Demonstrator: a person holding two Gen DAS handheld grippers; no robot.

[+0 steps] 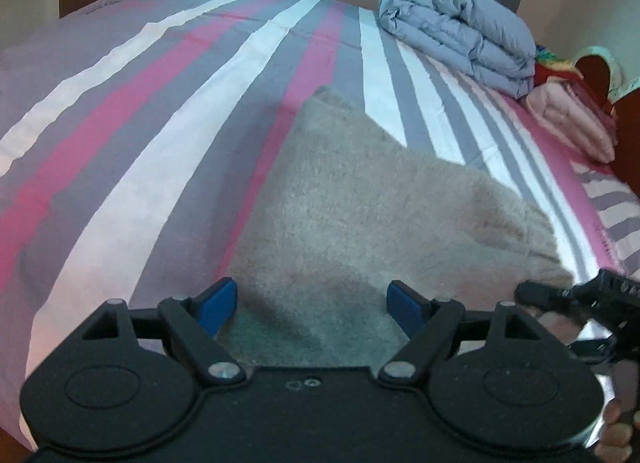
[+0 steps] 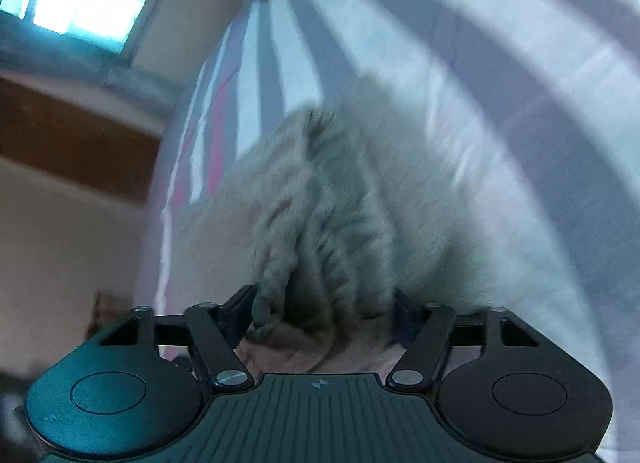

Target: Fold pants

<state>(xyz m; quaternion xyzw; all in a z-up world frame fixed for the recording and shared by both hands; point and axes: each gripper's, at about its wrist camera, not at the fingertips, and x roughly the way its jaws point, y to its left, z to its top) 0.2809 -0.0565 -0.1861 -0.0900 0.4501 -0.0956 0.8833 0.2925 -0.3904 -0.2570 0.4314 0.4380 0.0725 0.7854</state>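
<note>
The fuzzy beige pants [image 1: 360, 199] lie on the striped bed [image 1: 140, 123], running from near me toward the far middle. My left gripper [image 1: 308, 303] is open, its blue pads [image 1: 218, 303] spread over the near end of the pants without gripping. The right gripper shows at the right edge of the left wrist view [image 1: 580, 295], at the pants' right corner. In the blurred right wrist view, my right gripper [image 2: 324, 315] has its jaws wide apart with the ribbed waistband and braided drawstring [image 2: 276, 263] of the pants [image 2: 360, 203] bunched between them.
A folded grey-blue quilt [image 1: 460, 31] lies at the far right of the bed. Folded pink bedding [image 1: 572, 123] and a red wooden headboard [image 1: 596, 71] are at the right edge. A window [image 2: 80, 3] and wall lie left in the right wrist view.
</note>
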